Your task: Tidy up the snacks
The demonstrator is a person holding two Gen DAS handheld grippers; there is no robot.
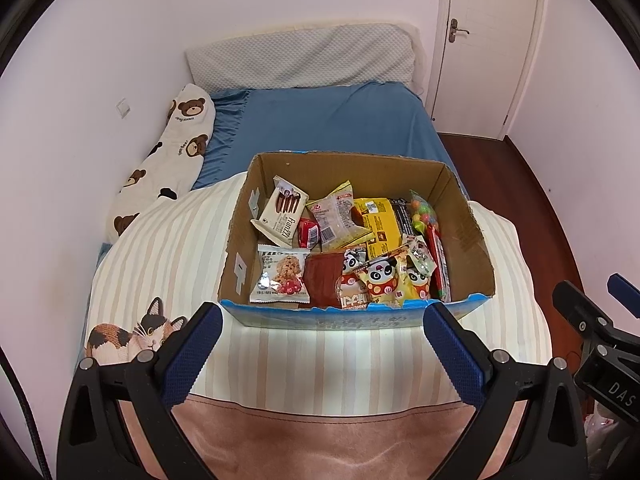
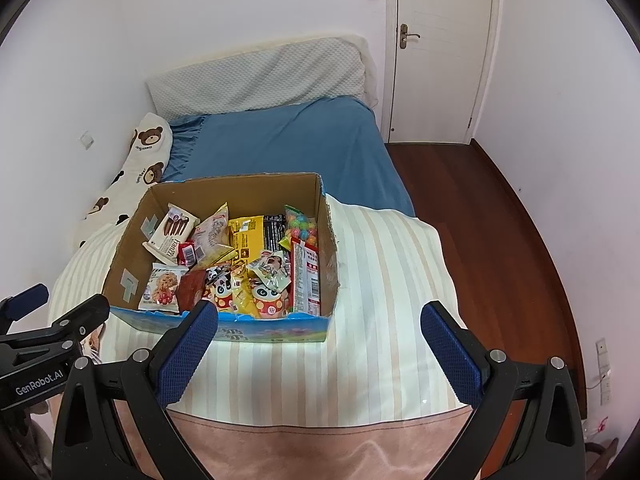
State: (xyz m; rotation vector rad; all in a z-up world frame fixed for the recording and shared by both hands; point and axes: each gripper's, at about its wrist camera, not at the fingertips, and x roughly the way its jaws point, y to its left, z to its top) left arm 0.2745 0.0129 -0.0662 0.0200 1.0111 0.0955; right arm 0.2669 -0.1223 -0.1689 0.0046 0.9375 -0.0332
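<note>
A: Item one, cardboard box [image 1: 352, 240]; sat on the striped quilt [image 1: 168, 248] at the near end of the bed [image 1: 328, 120]; flaps torn off, top open, likely so packets could be reached from above.

B: Contents?

A: Snacks [image 1: 348, 248], all inside the box, none seen on the quilt; biscuit packet [image 1: 281, 216] leaning at the far left; cookie packet [image 1: 280, 279] flat at the near left; panda packets [image 1: 384, 280] at the near wall; candy bag [image 1: 425, 210] at the right wall; packets overlapped, loosely heaped rather than in rows.

B: Grippers?

A: Left gripper [image 1: 322, 322] and right gripper [image 2: 318, 320]; jaws of both spread wide, holding nothing; both hovered short of the near wall; the scene suited either a finished gathering or a sorting to come.
</note>
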